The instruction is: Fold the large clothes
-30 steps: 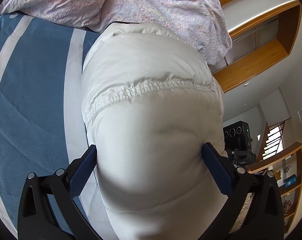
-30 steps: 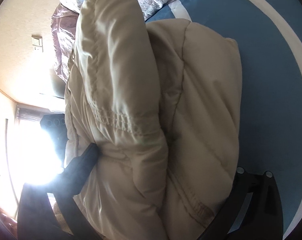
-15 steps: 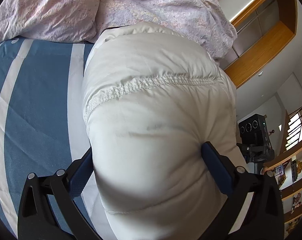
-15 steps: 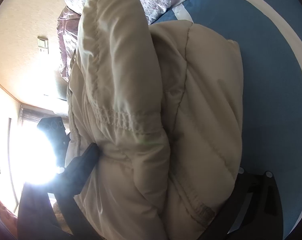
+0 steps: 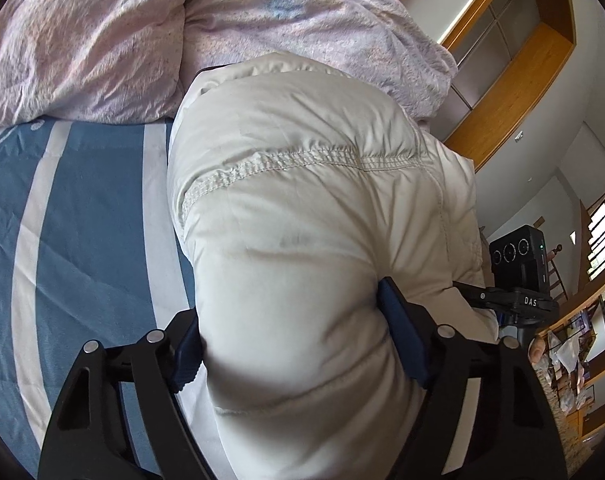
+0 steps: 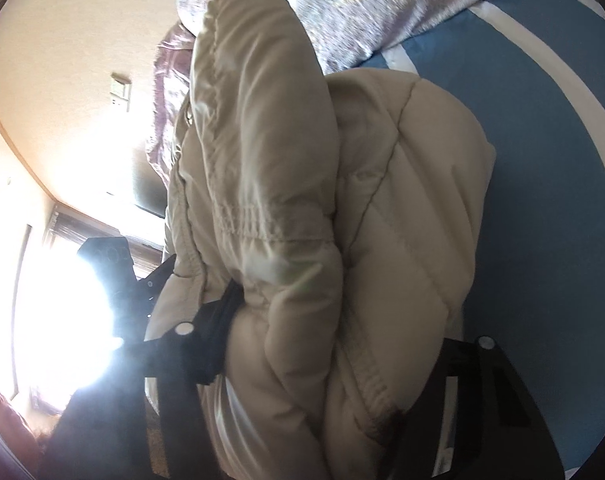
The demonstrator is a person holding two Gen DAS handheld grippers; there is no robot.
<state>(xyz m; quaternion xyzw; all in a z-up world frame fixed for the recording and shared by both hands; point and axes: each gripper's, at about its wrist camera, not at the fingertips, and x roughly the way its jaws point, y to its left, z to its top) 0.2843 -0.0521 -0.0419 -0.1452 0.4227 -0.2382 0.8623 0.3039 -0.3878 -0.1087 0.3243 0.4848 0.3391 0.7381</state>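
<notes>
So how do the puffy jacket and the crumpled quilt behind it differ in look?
The puffy jacket is plain cream; the crumpled quilt is pale pink with a faint print. The jacket is smooth with stitched seams; the quilt is finely wrinkled. Both tongs, left and right, clamp the jacket, not the quilt. Both lie on the blue-striped cover.

1. The jacket is a puffy, quilted, off-white garment, bunched into a thick rounded bundle.
2. A gathered, stitched seam runs across its upper face in the left wrist view.
3. In the right wrist view the jacket looks beige, with one long padded fold lying over a broader quilted panel with diagonal stitch lines.
4. It lies on the blue-and-white striped cover, its far end against the pale floral bedding.
</notes>
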